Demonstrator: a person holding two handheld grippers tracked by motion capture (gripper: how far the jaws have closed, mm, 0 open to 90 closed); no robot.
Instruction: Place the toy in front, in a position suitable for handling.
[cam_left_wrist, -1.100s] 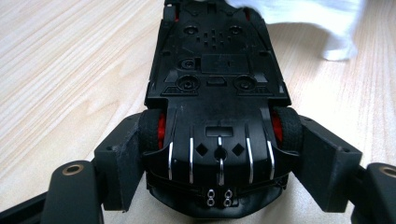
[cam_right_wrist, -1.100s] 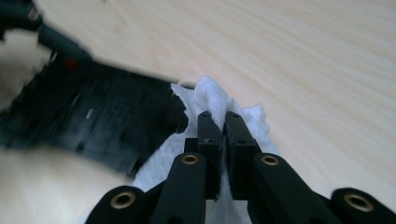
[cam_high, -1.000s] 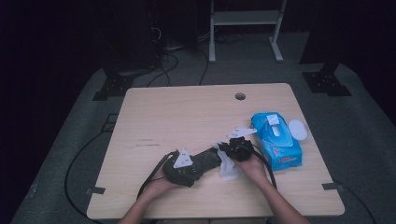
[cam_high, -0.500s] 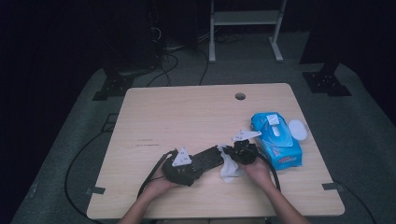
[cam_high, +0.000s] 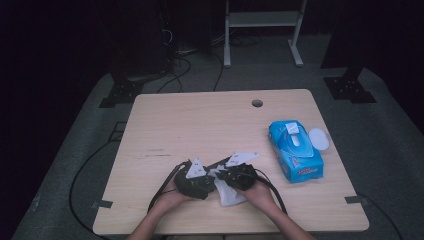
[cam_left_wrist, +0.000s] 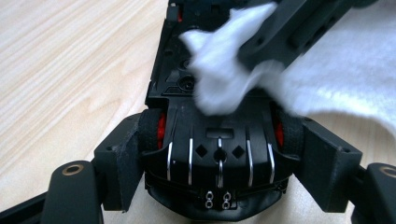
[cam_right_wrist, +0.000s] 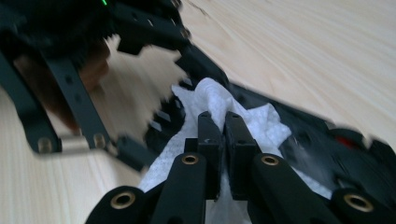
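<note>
1. Wooden table, dark room; toy car sits at six o'clock, clamped in left gripper.
2. Right gripper pinches wipe, rubbing it.
3. Wipe: soft, light; car: rigid, hold its sides.

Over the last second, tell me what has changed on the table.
The right gripper, shut on the white wipe, has slid left from beside the blue wipes pack onto the black toy car clamped in the left gripper. The left gripper, the car and the pack stayed put.
</note>
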